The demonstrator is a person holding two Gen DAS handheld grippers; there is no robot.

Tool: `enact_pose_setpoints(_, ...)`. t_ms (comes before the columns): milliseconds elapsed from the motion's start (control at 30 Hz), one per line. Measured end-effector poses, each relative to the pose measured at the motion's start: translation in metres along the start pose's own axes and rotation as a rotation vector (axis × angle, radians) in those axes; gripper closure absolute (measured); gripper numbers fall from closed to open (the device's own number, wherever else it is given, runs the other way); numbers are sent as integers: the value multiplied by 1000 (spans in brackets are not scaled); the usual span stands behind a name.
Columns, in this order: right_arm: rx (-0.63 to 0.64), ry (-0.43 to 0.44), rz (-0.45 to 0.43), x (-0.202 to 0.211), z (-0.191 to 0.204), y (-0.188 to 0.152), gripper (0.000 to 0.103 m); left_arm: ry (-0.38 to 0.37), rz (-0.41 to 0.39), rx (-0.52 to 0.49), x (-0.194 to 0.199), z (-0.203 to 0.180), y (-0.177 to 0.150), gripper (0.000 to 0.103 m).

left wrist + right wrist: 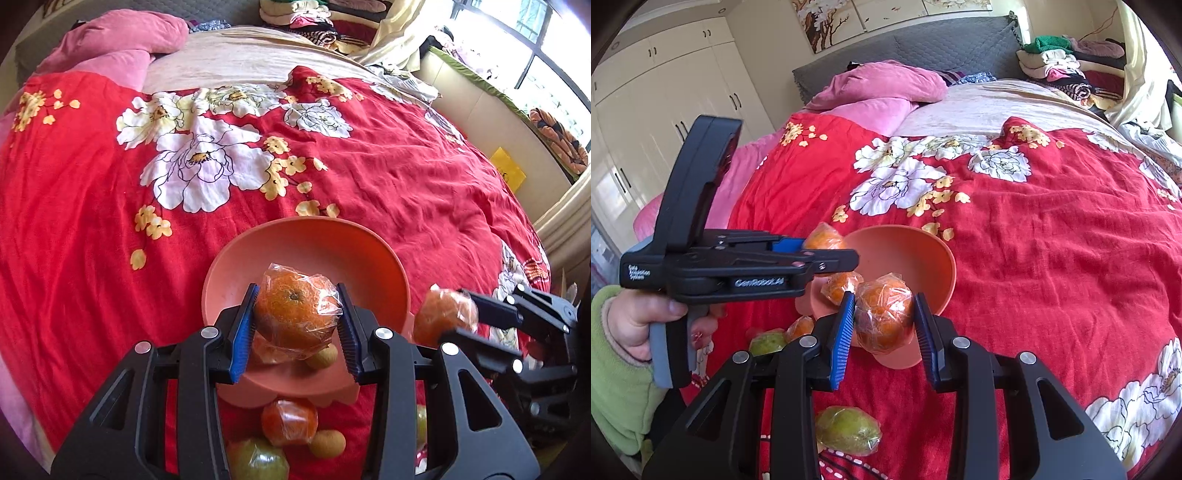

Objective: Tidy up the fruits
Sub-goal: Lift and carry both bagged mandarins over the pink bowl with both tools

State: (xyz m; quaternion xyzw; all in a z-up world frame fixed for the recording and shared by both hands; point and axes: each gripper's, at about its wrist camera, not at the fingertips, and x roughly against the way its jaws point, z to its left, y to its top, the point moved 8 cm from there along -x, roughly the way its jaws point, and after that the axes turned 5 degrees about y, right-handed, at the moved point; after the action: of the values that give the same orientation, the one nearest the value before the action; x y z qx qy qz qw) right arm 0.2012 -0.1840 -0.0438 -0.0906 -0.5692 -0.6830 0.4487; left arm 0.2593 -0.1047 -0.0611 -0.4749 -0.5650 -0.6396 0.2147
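Note:
A salmon-pink bowl sits on the red floral bedspread; it also shows in the right wrist view. My left gripper is shut on a plastic-wrapped orange and holds it over the bowl. My right gripper is shut on another wrapped orange at the bowl's near rim; it shows in the left wrist view to the bowl's right. A wrapped orange and a small tan fruit lie in the bowl.
On the bedspread in front of the bowl lie a wrapped orange, a small tan fruit and wrapped green fruits. Pink pillows and folded clothes lie at the bed's head. A window ledge runs along the right.

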Motion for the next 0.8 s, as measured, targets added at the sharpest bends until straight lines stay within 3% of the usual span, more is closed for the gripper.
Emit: enact_pose_setpoints(800, 31, -18, 59, -37, -1, -11, 72, -27, 61, -18, -40, -5, 12, 71)
